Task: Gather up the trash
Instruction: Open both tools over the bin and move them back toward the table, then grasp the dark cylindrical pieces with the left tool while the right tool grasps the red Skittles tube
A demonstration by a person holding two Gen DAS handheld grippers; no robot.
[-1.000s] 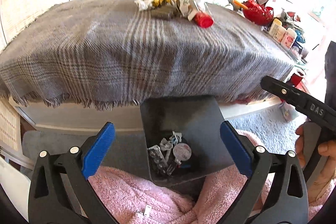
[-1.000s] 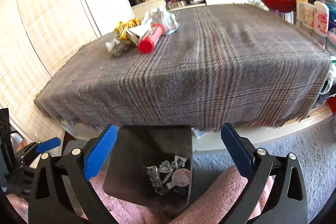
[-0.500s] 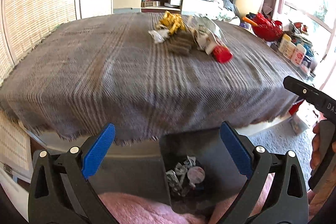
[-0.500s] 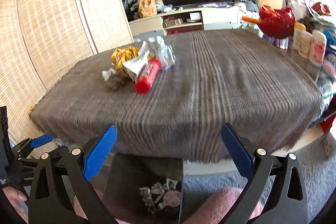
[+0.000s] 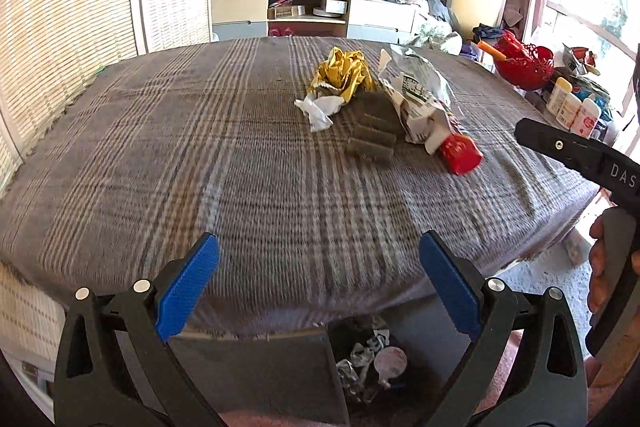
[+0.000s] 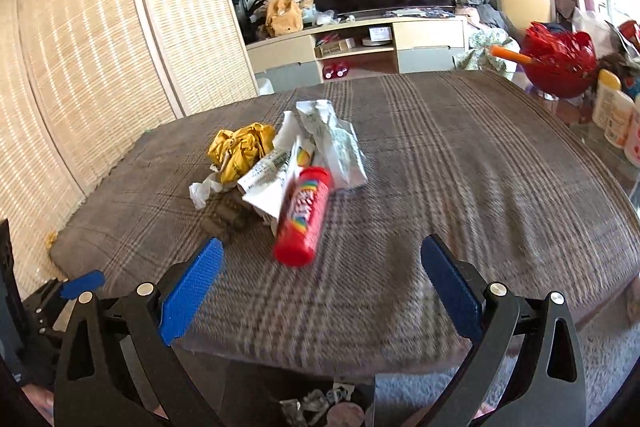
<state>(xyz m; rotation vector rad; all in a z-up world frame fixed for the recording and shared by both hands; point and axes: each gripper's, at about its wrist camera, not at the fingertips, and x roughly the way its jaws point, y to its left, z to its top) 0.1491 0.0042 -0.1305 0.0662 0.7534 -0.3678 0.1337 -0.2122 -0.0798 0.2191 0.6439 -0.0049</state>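
Both the left gripper (image 5: 318,273) and the right gripper (image 6: 320,275) hang empty with fingers spread over the plaid-covered table's (image 6: 460,167) near edge, presumably readying for the red candy tube (image 6: 304,215) and crumpled wrappers (image 6: 240,147), the dark bin (image 5: 360,363) below waiting.

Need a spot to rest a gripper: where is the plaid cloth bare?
Bare: the near half of the grey plaid cloth, and right of the red candy tube. Crowded: around the crumpled yellow wrapper and white torn packets.
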